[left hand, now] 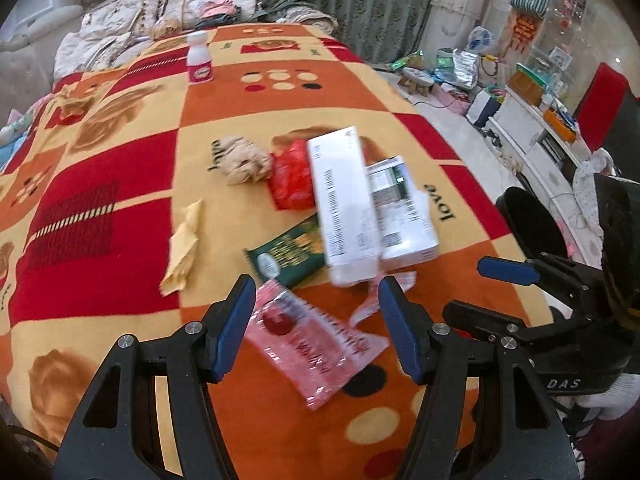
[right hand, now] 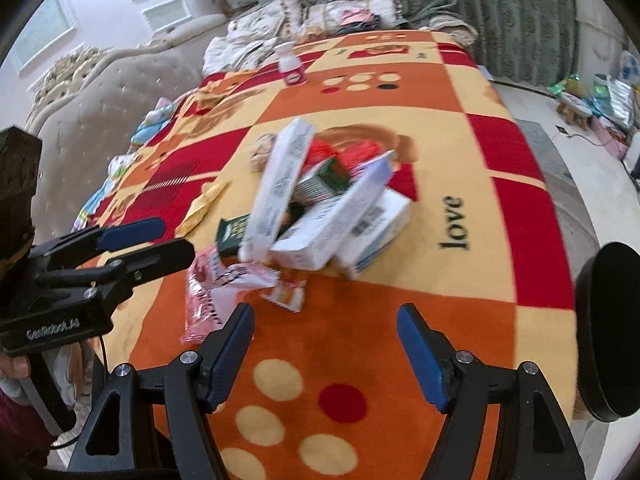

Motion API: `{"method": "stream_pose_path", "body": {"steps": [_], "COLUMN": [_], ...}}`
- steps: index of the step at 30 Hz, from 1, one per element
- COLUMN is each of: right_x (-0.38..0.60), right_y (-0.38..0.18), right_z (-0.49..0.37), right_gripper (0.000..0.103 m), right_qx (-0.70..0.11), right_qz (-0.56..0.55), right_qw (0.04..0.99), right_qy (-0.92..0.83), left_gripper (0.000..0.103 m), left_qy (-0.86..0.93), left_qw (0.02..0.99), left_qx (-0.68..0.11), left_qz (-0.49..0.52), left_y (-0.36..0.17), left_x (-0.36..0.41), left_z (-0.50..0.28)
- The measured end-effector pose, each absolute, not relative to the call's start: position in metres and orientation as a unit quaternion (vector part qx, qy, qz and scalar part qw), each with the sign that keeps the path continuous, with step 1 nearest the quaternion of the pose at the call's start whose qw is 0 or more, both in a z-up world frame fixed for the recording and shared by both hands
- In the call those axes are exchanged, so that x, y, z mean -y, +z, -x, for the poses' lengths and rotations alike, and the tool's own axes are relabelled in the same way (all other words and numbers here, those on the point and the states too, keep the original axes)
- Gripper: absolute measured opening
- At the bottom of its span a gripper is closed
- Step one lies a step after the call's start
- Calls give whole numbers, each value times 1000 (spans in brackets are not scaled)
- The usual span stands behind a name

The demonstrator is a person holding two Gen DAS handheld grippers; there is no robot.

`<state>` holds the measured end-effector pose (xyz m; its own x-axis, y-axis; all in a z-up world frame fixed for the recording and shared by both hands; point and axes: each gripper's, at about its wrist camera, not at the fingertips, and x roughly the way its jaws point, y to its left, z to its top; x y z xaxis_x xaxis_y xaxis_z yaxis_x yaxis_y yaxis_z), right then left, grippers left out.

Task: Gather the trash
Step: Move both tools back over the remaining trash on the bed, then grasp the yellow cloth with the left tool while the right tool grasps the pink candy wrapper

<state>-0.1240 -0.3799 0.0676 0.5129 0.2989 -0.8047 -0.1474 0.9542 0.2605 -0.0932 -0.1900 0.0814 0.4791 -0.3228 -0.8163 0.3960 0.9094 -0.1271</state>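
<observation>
left gripper (left hand: 318, 320): jaws apart, empty, above pink wrapper (left hand: 316, 340) | right gripper (right hand: 326, 350): jaws apart, empty | white boxes (left hand: 348, 204) piled on blanket (left hand: 100, 208)

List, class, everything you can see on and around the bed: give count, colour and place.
Patterned blanket: one, orange, red and cream, covering bed.
Cardboard cartons: at least three, white, piled mid-blanket.
Crumpled plastic bag: one, red, behind cartons.
Crumpled tissue: one, beige, beside bag.
Foil packet: one, dark green, beside cartons.
Plastic wrapper: one, pink, nearest.
Paper scrap: one, yellow, left.
Small bottle: one, white, far end.
Left gripper: open.
Right gripper: open.
</observation>
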Motion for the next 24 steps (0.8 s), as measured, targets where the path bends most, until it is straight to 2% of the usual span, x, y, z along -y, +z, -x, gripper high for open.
{"method": "stream_pose_path", "body": {"steps": [24], "right_x": [292], "right_y": [51], "right_z": [110], "right_gripper": [73], "right_qx": [-503], "right_qz": [-35], "right_qw": [833], "right_qy": [228], "left_gripper": [63], "left_qy": [-151], "left_qw": [849], "left_qx": [-506], "left_qz": [-19], "left_y": [53], "left_x": [115], "left_z": [60]}}
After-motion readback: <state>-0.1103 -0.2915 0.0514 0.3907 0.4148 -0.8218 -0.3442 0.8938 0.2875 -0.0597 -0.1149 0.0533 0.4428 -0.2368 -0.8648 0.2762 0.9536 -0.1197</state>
